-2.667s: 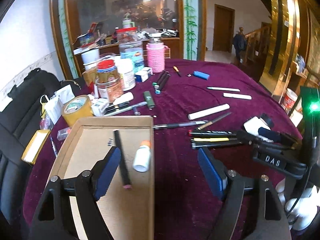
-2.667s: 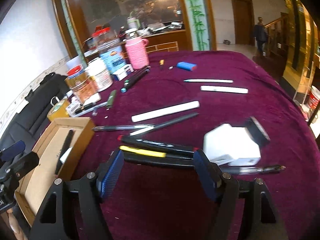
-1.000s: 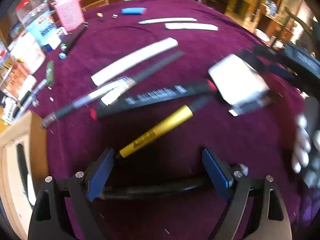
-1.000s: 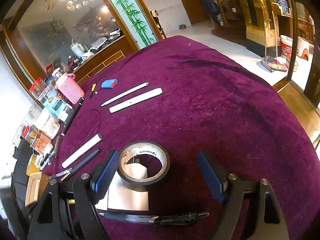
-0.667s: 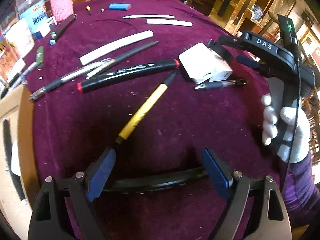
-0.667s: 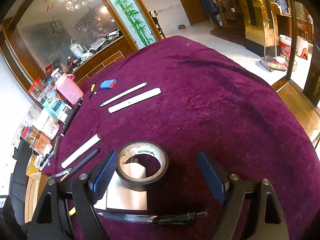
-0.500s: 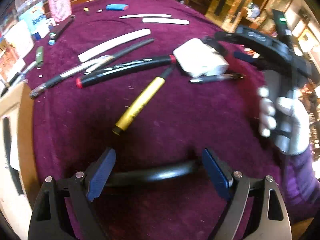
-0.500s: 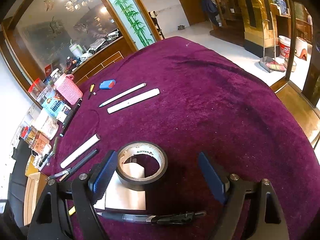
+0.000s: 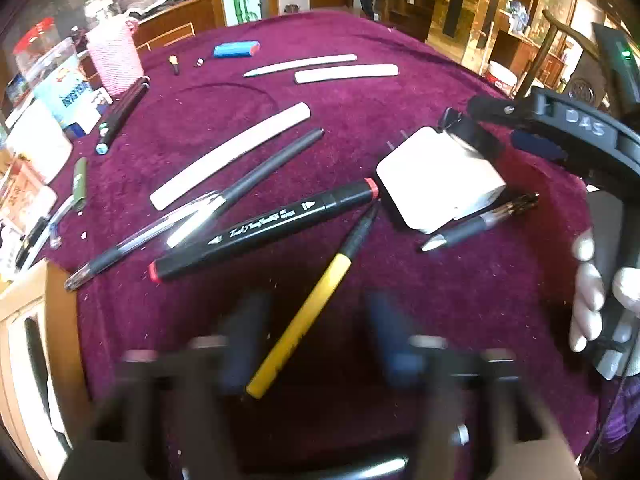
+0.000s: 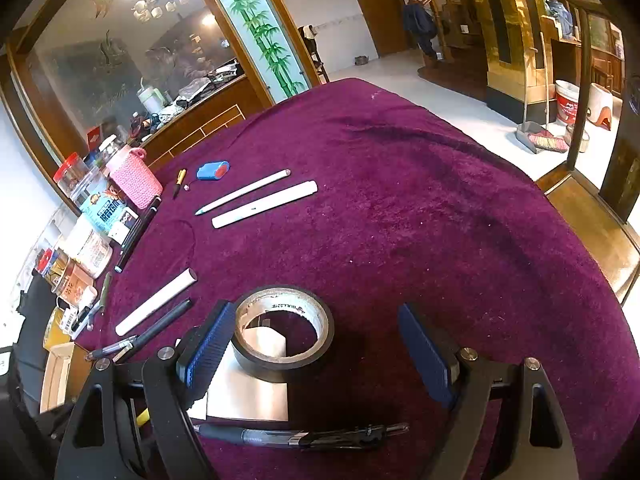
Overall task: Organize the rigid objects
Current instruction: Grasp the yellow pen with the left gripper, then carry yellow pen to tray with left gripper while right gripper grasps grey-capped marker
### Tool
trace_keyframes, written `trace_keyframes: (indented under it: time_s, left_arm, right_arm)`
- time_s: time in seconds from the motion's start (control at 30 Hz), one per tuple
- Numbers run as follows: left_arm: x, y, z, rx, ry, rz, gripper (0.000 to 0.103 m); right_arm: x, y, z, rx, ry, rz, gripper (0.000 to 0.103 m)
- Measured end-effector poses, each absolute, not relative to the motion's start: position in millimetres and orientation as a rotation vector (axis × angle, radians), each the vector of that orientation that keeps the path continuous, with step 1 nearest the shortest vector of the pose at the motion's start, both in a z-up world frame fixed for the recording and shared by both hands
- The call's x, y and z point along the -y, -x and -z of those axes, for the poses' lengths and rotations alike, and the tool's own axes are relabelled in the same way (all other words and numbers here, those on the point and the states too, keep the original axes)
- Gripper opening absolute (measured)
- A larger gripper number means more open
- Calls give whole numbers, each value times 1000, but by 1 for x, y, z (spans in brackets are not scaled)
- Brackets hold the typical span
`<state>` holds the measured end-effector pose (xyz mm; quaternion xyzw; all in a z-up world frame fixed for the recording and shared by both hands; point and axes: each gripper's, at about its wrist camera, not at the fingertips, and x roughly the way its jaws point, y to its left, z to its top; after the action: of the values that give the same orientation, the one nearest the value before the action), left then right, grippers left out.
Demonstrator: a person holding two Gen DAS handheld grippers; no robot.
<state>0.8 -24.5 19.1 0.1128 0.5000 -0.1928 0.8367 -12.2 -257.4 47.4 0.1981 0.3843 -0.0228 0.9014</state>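
Both my wrist cameras look low and close across the desk (image 9: 400, 32), sharing the white charger (image 9: 436, 180) and tape roll (image 10: 284, 332).

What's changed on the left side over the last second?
The left gripper dropped the black pen it clamped and is closing around the yellow marker, whose tail now lies between its blurred fingers. The right gripper stays open around the tape roll; the other pens are unmoved.
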Motion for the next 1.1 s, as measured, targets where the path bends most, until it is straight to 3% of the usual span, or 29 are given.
trace_keyframes:
  time_s: [0.07,0.23,0.3,0.37,0.43,0.5,0.53,0.73,1.1]
  left_arm:
    - [15,6,-21,-1086,-197,425,8]
    - [5,13,-18,-1108,-163,423,8]
    - [10,11,-17,-1096,-167,425,15]
    - [20,12,-17,-1081,-182,444,35]
    - [31,15,-15,-1053,-227,431,37]
    - [35,19,-15,-1031,-251,421,26]
    - [33,19,-16,-1029,-235,421,8]
    - [2,26,-33,-1008,-62,435,8]
    - [-97,99,-101,-814,192,412,8]
  right_arm:
    - [257,13,-48,-796,-410,47,86]
    - [256,14,-47,-800,-416,41,86]
    - [255,15,-48,-796,-408,39,86]
    - [255,15,-48,-793,-406,40,86]
    - [255,15,-48,-793,-403,41,86]
    - [254,15,-49,-787,-387,52,87]
    - [253,15,-50,-785,-381,54,87]
    - [250,14,-53,-766,-333,76,87]
    - [229,28,-71,-666,-239,25,87]
